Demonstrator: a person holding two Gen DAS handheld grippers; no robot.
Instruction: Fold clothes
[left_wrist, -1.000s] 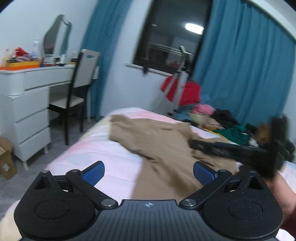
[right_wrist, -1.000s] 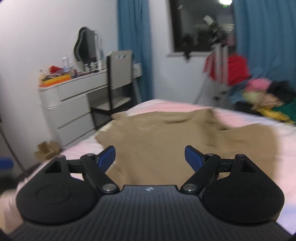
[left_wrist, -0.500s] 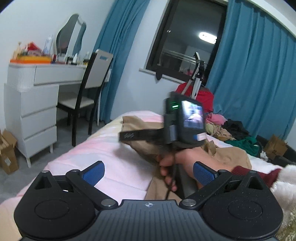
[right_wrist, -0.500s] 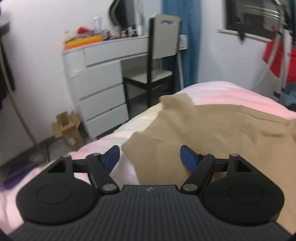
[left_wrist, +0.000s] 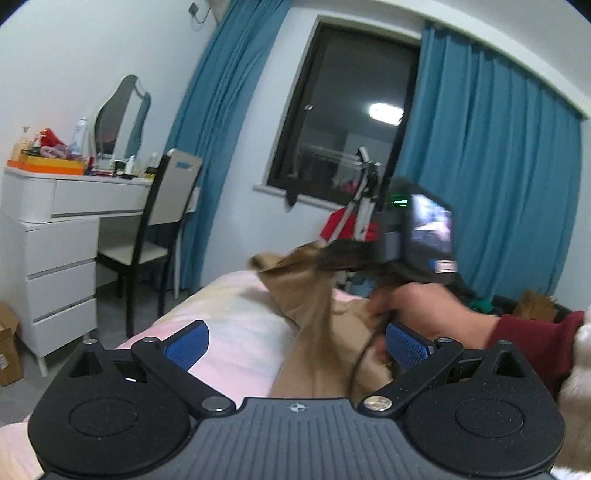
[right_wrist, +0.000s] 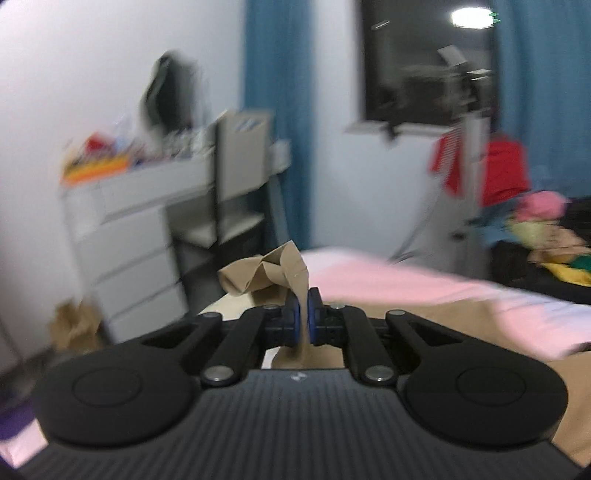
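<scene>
A tan garment (left_wrist: 317, 314) lies on the pink bed (left_wrist: 236, 332). My right gripper (right_wrist: 303, 319) is shut on a bunched corner of the tan garment (right_wrist: 273, 275) and holds it lifted above the bed (right_wrist: 406, 280). In the left wrist view my right gripper (left_wrist: 332, 258) shows held in a hand, with the cloth hanging from it. My left gripper (left_wrist: 295, 341) is open and empty, low over the bed's near part, just in front of the hanging cloth.
A white dresser (left_wrist: 55, 236) with clutter and a chair (left_wrist: 155, 236) stand at the left. A pile of clothes (right_wrist: 539, 229) and a rack with a red garment (right_wrist: 495, 173) are at the far right. Blue curtains (left_wrist: 487, 184) flank a dark window.
My right gripper has closed on the garment's corner and lifted it off the bed. The left gripper stays open and has tilted upward a little.
</scene>
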